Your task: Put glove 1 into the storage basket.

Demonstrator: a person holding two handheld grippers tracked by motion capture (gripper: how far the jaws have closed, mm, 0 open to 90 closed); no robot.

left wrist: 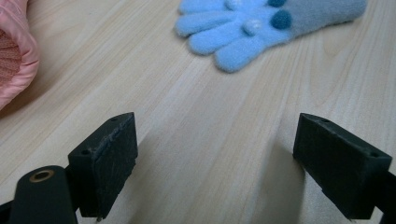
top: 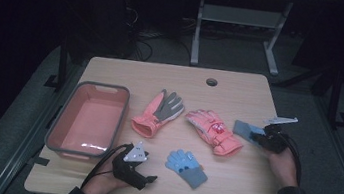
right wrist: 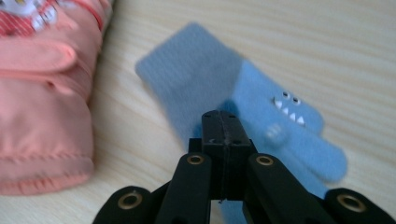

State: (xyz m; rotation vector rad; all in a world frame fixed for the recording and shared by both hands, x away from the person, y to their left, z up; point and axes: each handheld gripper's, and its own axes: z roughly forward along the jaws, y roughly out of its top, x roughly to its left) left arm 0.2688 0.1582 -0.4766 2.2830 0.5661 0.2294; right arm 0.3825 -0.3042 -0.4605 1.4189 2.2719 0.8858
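In the right gripper view, my right gripper (right wrist: 225, 122) is shut, its jaws pinching the middle of a small blue glove with a monster face (right wrist: 261, 107). In the high view that glove (top: 245, 130) sticks out leftward from the right gripper (top: 261, 137) at the table's right side. Its twin, a second blue glove (top: 186, 167) (left wrist: 261, 23), lies flat near the front centre. My left gripper (top: 149, 178) (left wrist: 215, 163) rests low over bare wood just left of it, open, with nothing between the jaws.
A pink ski glove (top: 213, 131) (right wrist: 42, 93) lies at centre, beside the right gripper. A pink glove with a grey palm (top: 158, 113) (left wrist: 11, 60) lies left of it. A pink tub (top: 122, 115) stands at the left. A cable hole (top: 212, 81) sits near the table's far edge.
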